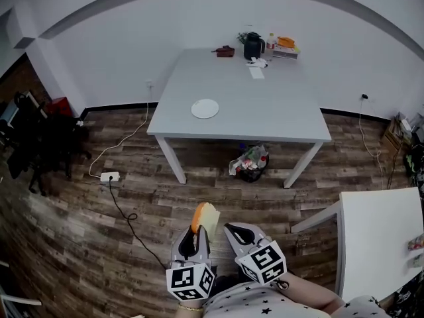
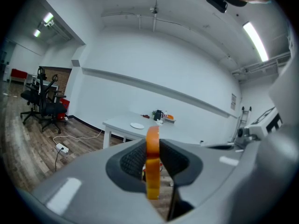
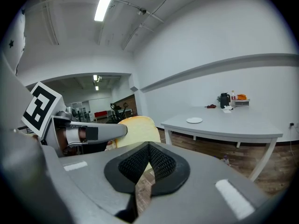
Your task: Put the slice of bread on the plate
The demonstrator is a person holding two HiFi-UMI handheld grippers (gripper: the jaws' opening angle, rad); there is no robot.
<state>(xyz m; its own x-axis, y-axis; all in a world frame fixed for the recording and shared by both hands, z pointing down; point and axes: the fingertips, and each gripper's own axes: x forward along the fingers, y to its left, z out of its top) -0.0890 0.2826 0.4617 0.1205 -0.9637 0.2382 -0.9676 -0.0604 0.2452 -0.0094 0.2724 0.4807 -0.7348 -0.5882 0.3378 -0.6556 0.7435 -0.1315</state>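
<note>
- The left claw is clenched on the slice of bread, which stands upright and edge-on between its pads, low in front of the person. A gentle, steady grip would spare the soft slice.
- The right claw is closed on nothing and is best held aside.
- The slice has an orange-brown crust, a pale yellow face and a rounded top.
- The plate lies well apart, on the grey bench. Walk up to it, then tip the slice flat over the plate before letting go.

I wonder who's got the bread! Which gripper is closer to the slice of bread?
Left. The left gripper clamps the slice of bread between its jaws. The right gripper sits just beside it, jaws together, not touching it.
</note>
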